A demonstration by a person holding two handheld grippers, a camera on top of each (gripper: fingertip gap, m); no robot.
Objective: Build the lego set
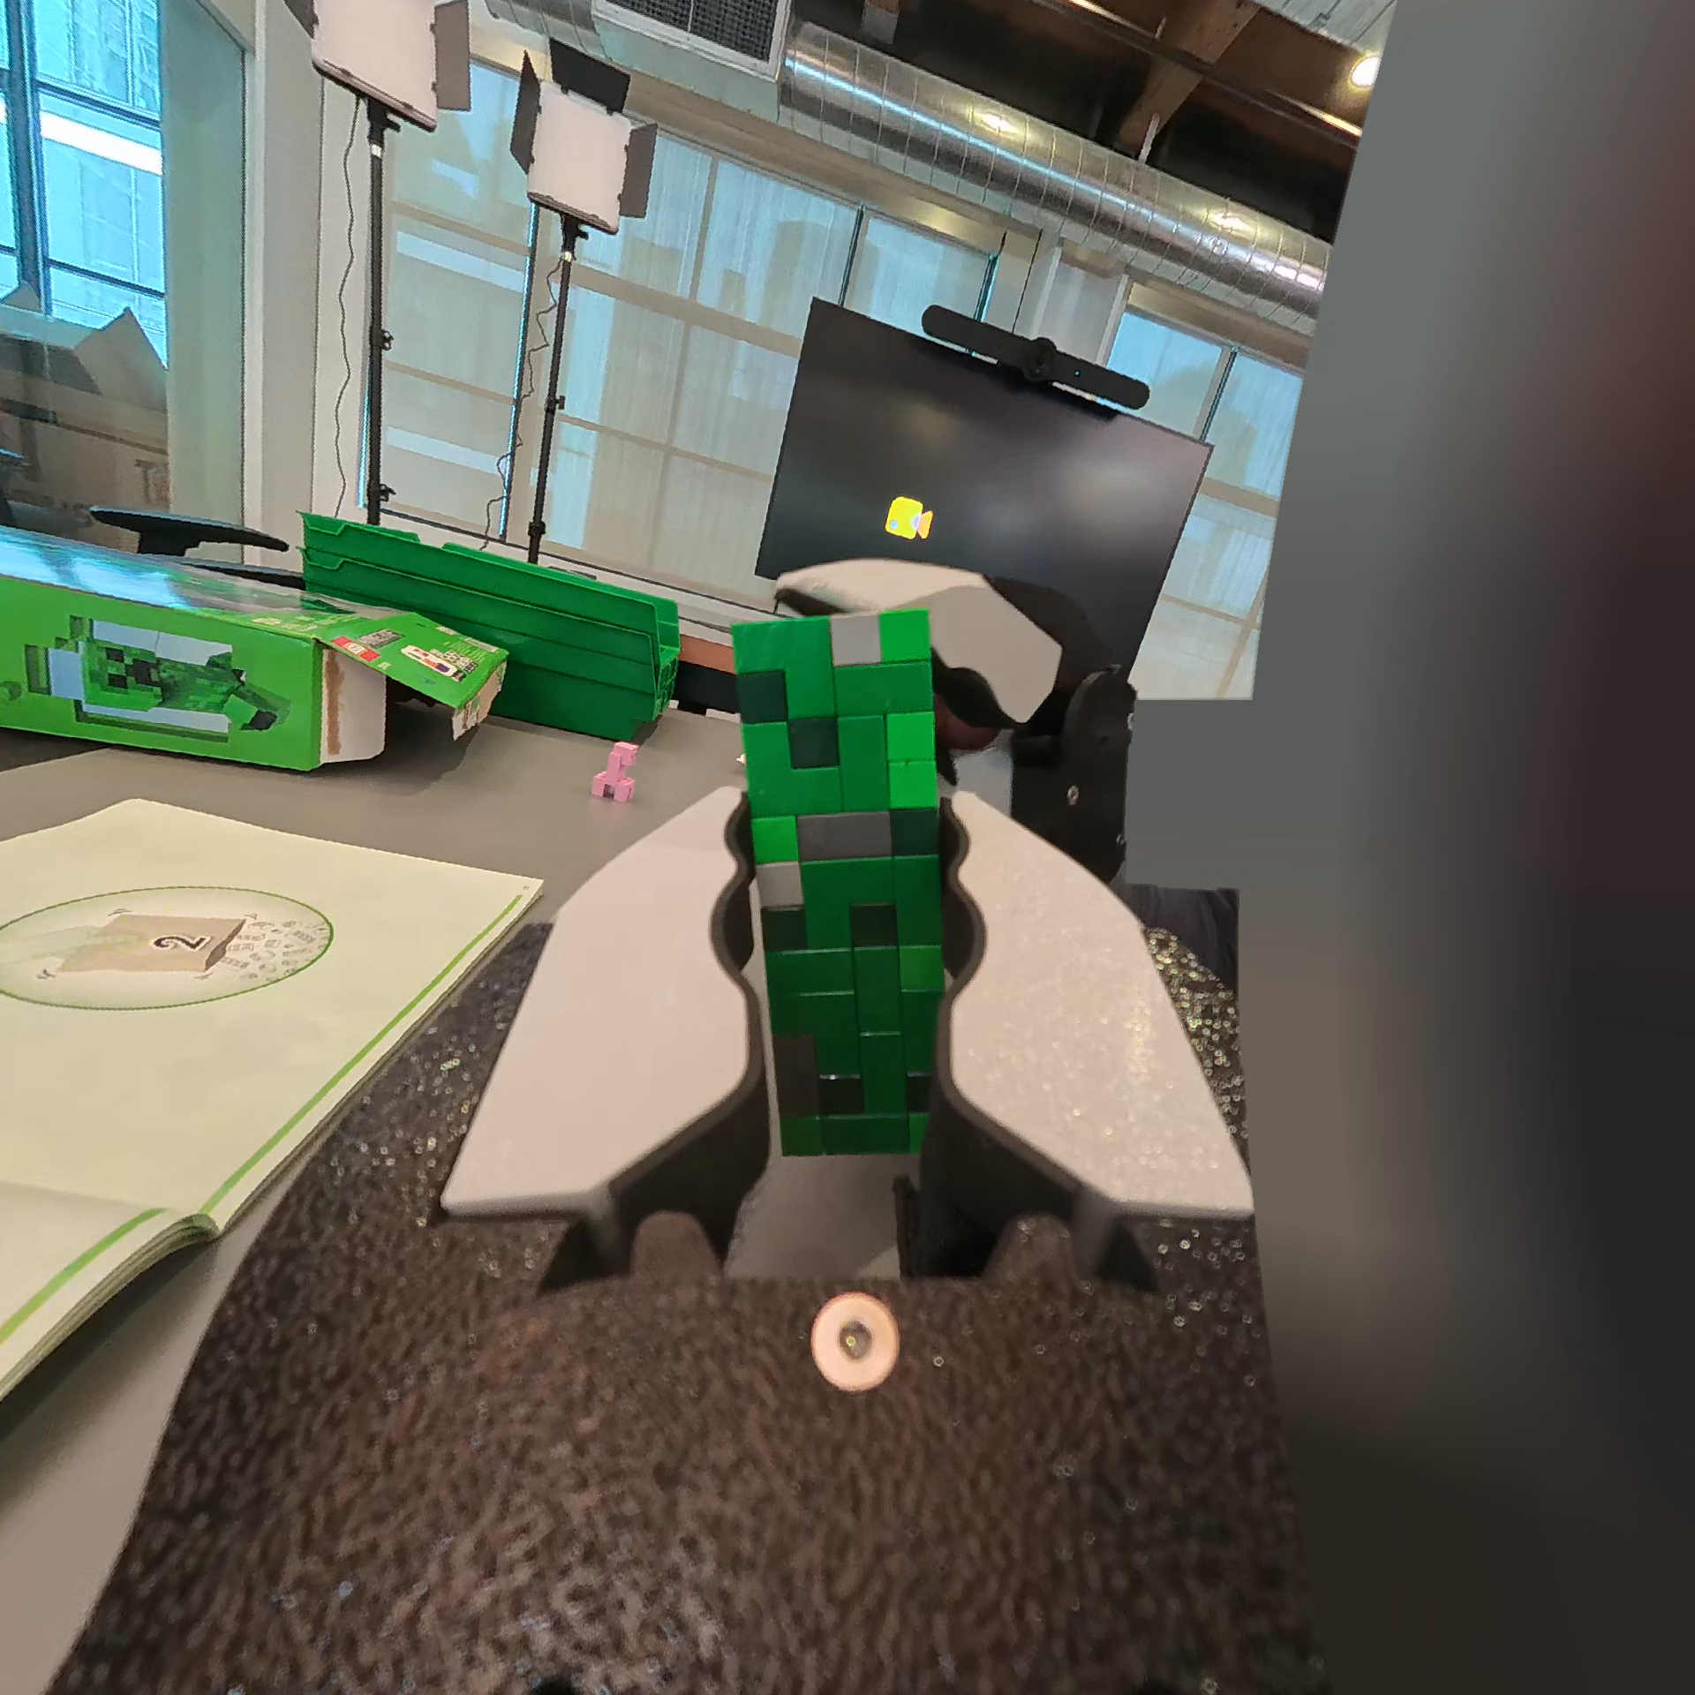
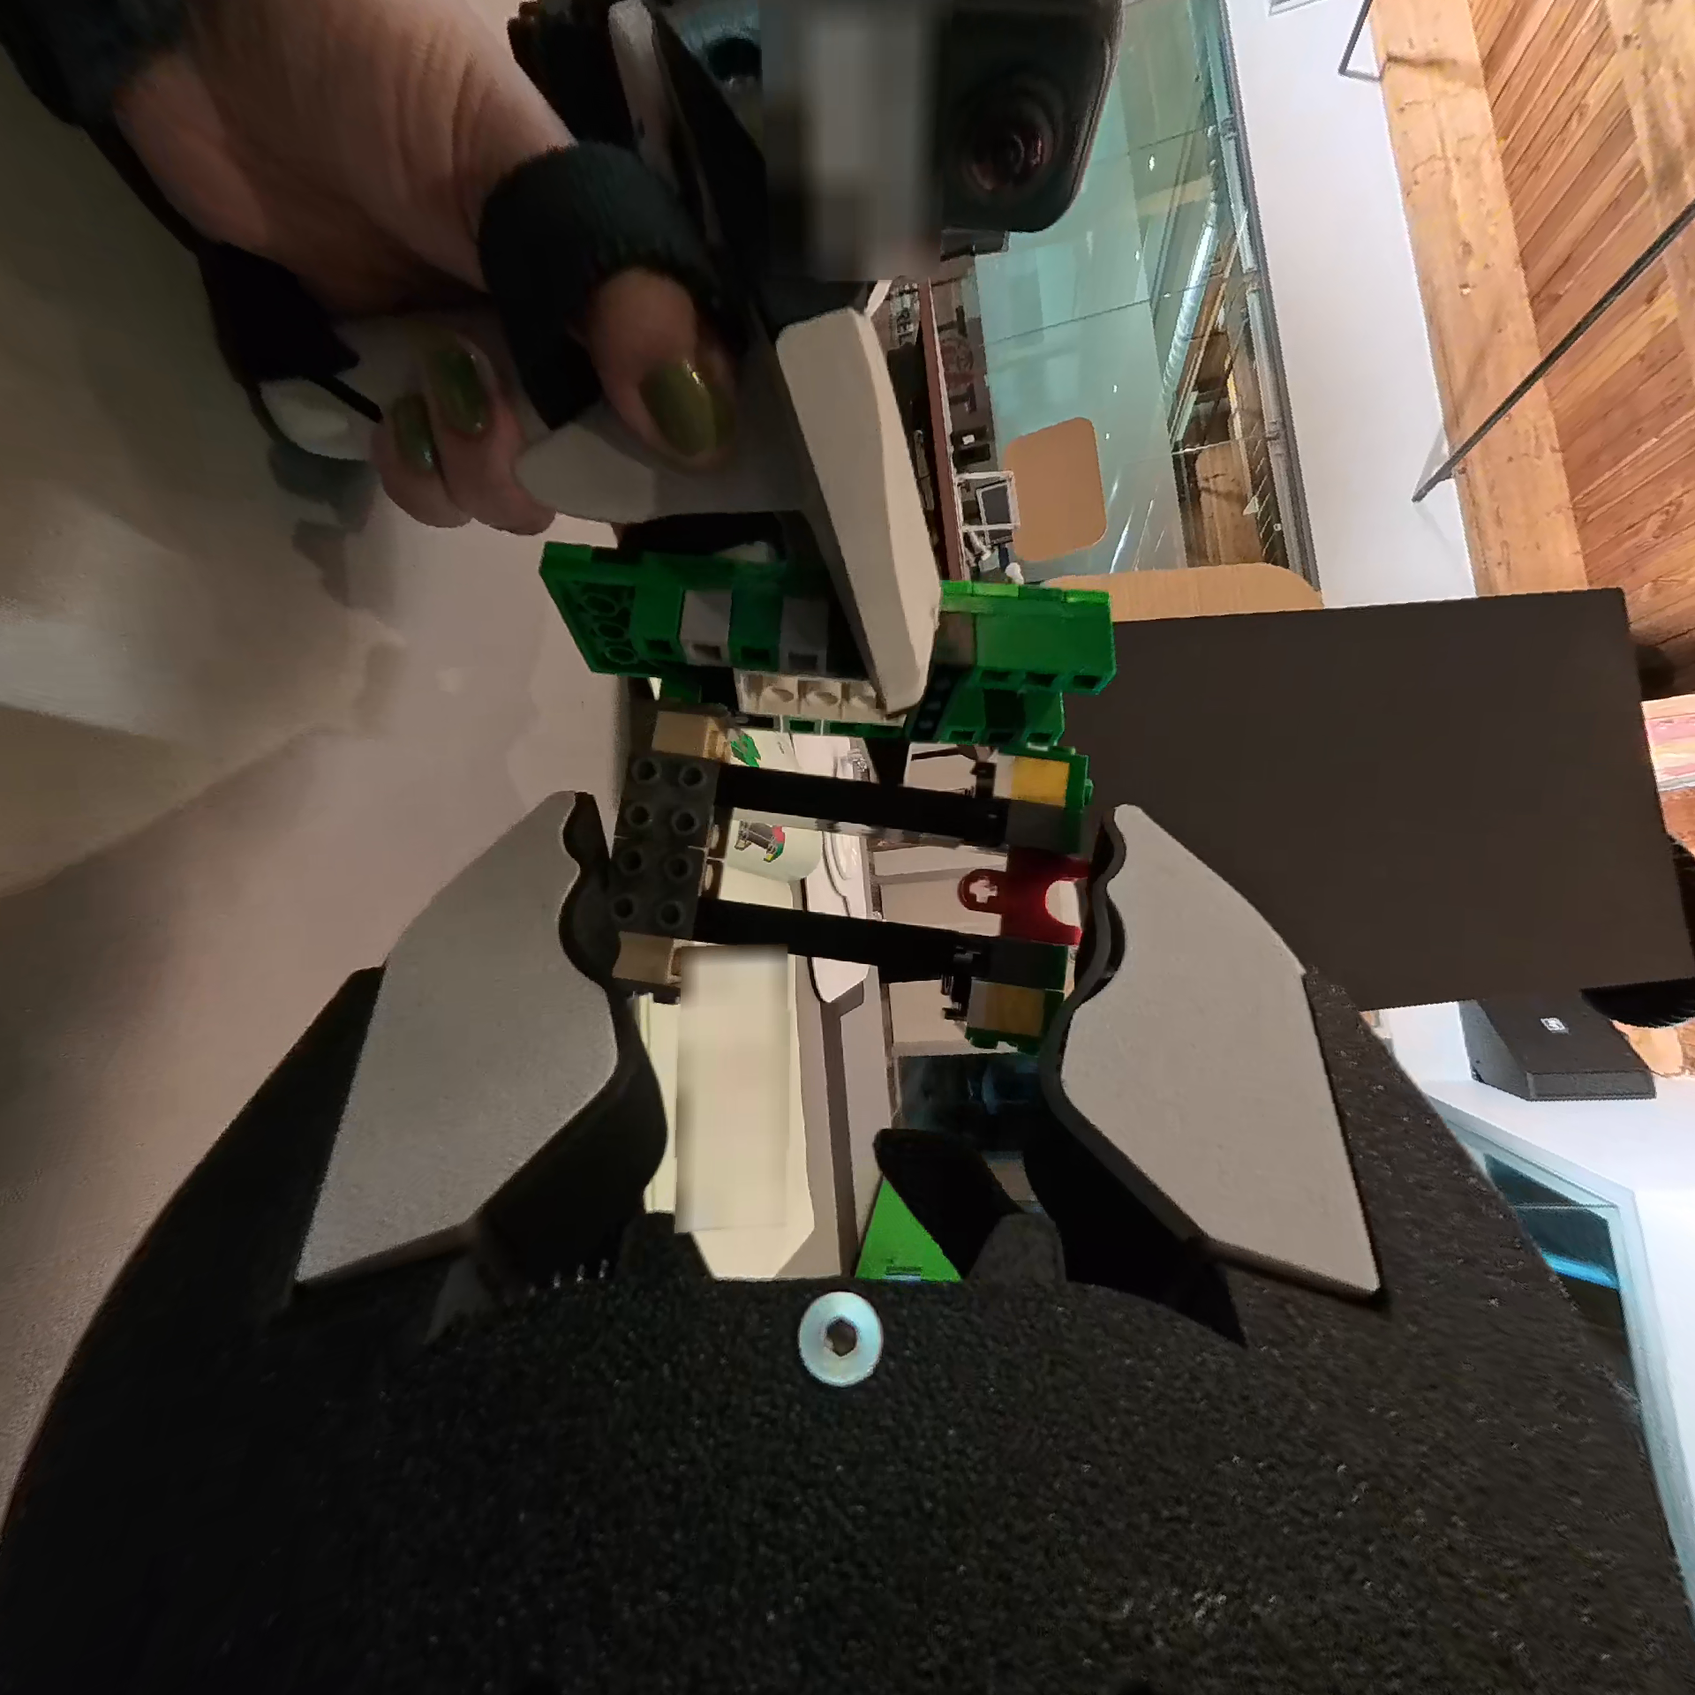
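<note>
In the left wrist view my left gripper (image 1: 844,830) is shut on a tall green Lego wall (image 1: 835,715) with dark and grey patches, held upright above the table. The right gripper's grey finger (image 1: 972,642) shows just behind its top. In the right wrist view my right gripper (image 2: 844,853) is shut on a frame with a black studded brick (image 2: 670,853), two black beams (image 2: 853,807), a red piece (image 2: 1018,894) and yellow-green ends. The frame meets the underside of the green build (image 2: 633,614), which a left gripper finger (image 2: 853,514) clamps. I cannot tell whether the two are joined.
An open instruction booklet (image 1: 211,1000) lies at the left on the grey table (image 1: 459,798). Behind it are a green set box (image 1: 183,679), stacked green bins (image 1: 514,633) and a small pink Lego figure (image 1: 616,775). A dark monitor (image 1: 981,495) and light stands (image 1: 578,156) stand farther back.
</note>
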